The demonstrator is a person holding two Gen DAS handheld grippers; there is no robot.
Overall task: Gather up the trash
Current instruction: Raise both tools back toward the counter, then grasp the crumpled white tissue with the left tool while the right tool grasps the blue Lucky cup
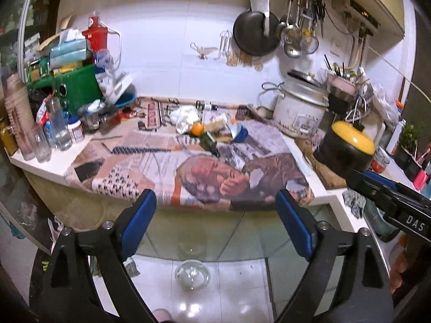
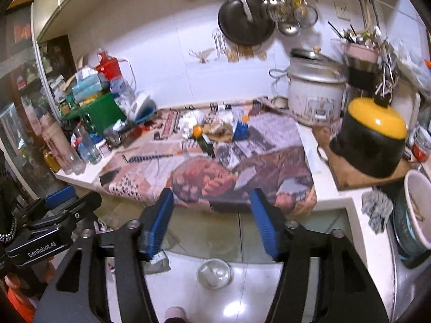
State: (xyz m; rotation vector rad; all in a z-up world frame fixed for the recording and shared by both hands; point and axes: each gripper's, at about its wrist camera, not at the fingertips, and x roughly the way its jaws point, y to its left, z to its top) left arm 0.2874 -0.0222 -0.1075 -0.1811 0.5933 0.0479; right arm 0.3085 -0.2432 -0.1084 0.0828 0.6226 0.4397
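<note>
A heap of trash lies at the back of the newspaper-covered counter (image 1: 150, 161): crumpled white paper (image 1: 183, 115) (image 2: 190, 119), an orange (image 1: 197, 128) (image 2: 197, 130), a dark green bottle (image 1: 210, 141) (image 2: 207, 144) and a blue cup (image 1: 239, 132) (image 2: 240, 129) on its side. My left gripper (image 1: 215, 215) hovers in front of the counter's edge, open and empty. My right gripper (image 2: 212, 215) hangs beside it, also open with nothing between its blue pads. Both are well short of the heap.
A rice cooker (image 1: 299, 107) and a black pot with a yellow lid (image 1: 346, 148) stand at the right. Bottles and jars (image 1: 58, 123) and a green box (image 1: 78, 86) crowd the left. A glass bowl (image 1: 192, 274) sits on the floor below. A pan (image 1: 254, 33) hangs on the wall.
</note>
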